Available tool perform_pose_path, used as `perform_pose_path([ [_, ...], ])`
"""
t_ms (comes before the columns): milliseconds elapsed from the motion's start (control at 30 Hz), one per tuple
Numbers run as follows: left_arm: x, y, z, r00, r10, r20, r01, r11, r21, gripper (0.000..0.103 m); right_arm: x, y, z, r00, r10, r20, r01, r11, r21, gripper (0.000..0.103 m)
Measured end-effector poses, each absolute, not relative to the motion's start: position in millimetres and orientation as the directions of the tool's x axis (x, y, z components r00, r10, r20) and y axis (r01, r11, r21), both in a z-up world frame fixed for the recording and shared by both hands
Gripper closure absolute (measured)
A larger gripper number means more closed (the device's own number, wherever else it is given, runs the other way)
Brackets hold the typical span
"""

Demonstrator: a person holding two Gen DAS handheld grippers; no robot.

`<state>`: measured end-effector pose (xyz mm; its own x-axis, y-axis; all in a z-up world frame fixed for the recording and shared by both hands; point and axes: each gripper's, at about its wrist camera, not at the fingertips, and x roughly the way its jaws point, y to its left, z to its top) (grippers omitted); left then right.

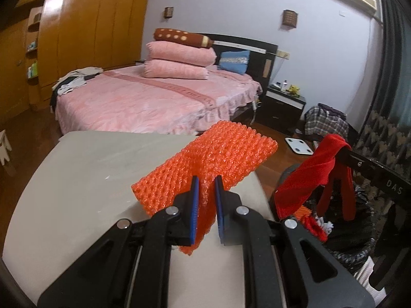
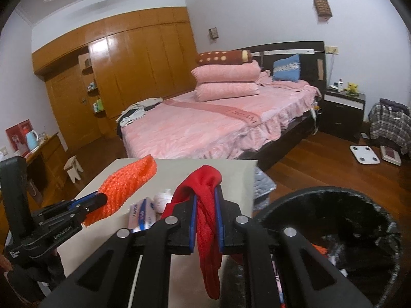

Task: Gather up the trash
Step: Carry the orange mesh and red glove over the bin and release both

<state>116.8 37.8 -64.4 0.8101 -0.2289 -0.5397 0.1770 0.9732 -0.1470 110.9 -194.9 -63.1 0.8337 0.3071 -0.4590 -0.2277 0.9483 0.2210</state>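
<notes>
My left tongs [image 1: 206,196] clamp the light, springy orange foam net sleeve [image 1: 205,159] mid-length; right tongs [image 2: 206,206] pinch the limp red cloth [image 2: 205,200], draping below.

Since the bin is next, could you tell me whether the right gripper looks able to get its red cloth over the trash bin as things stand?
Probably yes: the right gripper holds the red cloth clamped, and the lined trash bin stands open just beside it, with nothing between.

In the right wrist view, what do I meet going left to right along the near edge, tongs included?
Left tongs gripping the orange foam net → packet → right tongs gripping the red cloth → black-lined trash bin.
</notes>
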Motion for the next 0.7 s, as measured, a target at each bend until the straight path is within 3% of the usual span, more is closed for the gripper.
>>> perform_pose_path([
  [700,131.2,-109.2,-66.8,0.71,-0.461,-0.532,0.459,0.876,-0.146,0.092,78.3,-322.9,-56.0,0.882,0.063,-0.467,0.015,0.987,0.16,0.09],
])
